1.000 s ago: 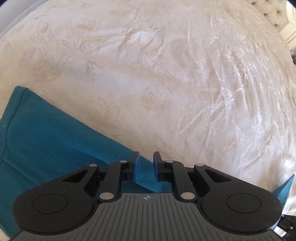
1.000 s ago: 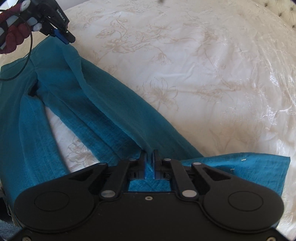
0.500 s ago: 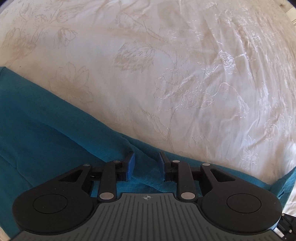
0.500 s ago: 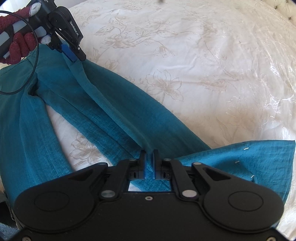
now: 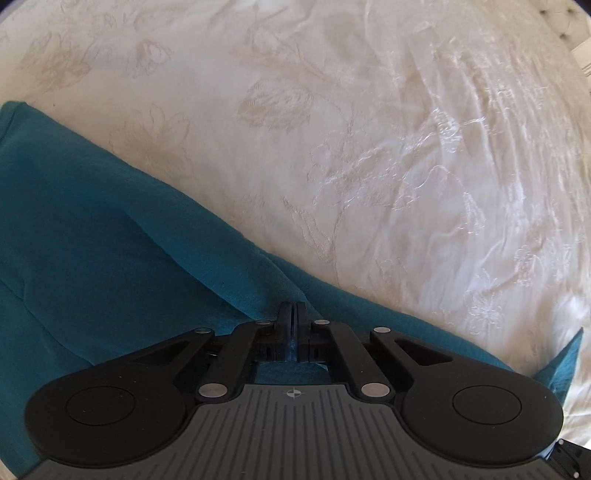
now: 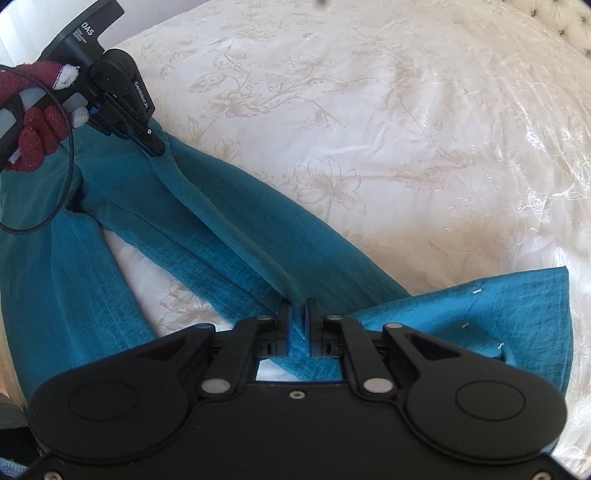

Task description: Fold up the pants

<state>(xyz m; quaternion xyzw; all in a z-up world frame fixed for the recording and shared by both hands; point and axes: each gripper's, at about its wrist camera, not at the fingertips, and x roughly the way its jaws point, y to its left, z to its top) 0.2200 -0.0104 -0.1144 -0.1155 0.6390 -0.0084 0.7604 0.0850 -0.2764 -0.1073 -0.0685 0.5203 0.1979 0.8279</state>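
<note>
Teal pants (image 6: 207,221) lie spread on a cream embroidered bedspread (image 6: 388,129), the two legs apart with bedspread showing between them. My right gripper (image 6: 298,310) is shut on the upper leg's fabric near the hem, whose end (image 6: 480,314) fans out to the right. My left gripper (image 5: 291,312) is shut on a fold of the pants (image 5: 92,229) at their far edge near the waist. The left gripper also shows in the right wrist view (image 6: 153,147) at the upper left, held by a red-gloved hand (image 6: 33,140).
The bedspread (image 5: 369,129) stretches wide beyond the pants to the right and far side. A tufted headboard (image 6: 565,22) shows at the top right corner. A black cable (image 6: 55,206) loops from the left gripper over the pants.
My left gripper has closed from open onto a fold of the pants' edge. My right gripper has kept its hold. The left gripper has shifted nearer and rightward in the right wrist view.
</note>
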